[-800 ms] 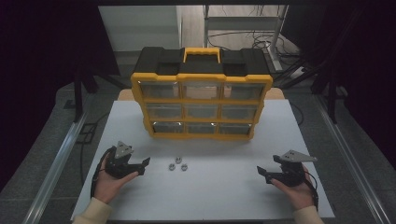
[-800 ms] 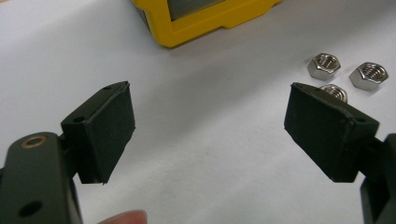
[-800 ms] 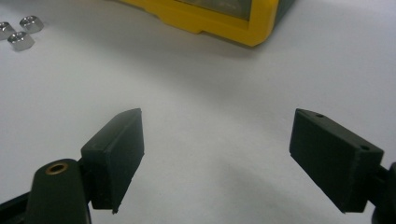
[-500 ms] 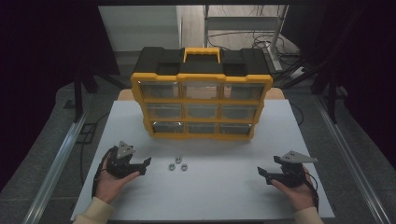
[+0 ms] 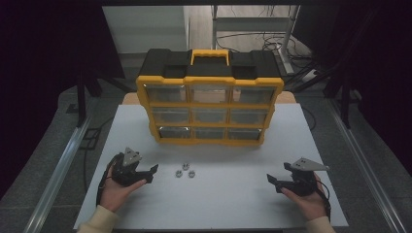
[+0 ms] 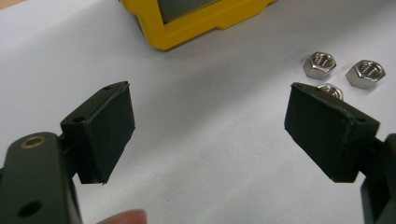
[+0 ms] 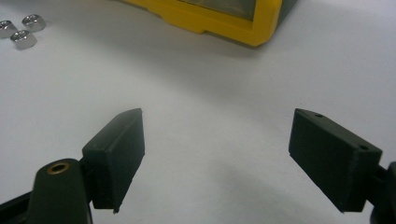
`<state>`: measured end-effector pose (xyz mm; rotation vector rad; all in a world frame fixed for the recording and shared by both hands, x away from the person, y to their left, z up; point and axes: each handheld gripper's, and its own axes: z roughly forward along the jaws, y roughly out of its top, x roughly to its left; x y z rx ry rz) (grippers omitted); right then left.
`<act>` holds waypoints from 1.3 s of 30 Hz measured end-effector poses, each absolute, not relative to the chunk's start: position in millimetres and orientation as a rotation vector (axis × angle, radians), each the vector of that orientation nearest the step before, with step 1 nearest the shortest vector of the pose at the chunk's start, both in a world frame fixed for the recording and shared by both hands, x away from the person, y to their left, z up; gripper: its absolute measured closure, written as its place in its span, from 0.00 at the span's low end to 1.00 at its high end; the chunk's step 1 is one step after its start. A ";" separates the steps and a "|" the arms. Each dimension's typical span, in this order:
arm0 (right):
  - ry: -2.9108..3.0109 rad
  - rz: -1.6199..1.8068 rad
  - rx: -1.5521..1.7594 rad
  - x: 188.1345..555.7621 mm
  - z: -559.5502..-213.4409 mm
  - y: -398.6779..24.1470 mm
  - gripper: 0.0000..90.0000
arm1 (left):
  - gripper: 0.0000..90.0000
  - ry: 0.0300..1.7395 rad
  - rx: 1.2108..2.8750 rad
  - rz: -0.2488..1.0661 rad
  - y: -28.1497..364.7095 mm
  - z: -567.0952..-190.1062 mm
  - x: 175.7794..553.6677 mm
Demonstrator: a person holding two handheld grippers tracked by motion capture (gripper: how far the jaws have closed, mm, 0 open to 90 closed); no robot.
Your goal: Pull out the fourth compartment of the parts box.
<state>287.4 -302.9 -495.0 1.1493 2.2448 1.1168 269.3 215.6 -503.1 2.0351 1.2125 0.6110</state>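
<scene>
Both jaws spread wide, nothing held. Left hand-held gripper [image 5: 151,171] near three nuts [image 5: 185,170] at its 3 o'clock; best to straddle one nut squarely, low to counter [image 5: 233,194].

Yellow-and-black organizer case [image 5: 210,97], silver hex nuts [image 6: 345,72], white table [image 5: 228,194], black left gripper [image 6: 208,130]

Dim room, white table lit in the middle.
White tabletop [image 5: 311,145] on grey floor [image 5: 43,141], metal rails [image 5: 58,170] along both sides. Black curtains [image 5: 48,43] left and right. Behind: pale wall panel [image 5: 145,29], metal frame [image 5: 252,14], loose cables [image 5: 257,41] on the floor.
</scene>
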 end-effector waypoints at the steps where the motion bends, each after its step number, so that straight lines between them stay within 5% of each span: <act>1: 2.245 1.117 1.149 287.4 -495.0 -302.9 0.21 | 0.19 1.213 2.035 0.611 215.6 -503.1 269.3; 17: 2.244 1.107 1.165 290.7 -495.7 -302.5 0.21 | 0.19 1.212 2.042 0.645 218.0 -502.3 265.6; 39: 2.228 1.116 1.154 290.2 -493.1 -301.8 0.22 | 0.20 1.052 2.136 0.870 204.5 -490.6 255.2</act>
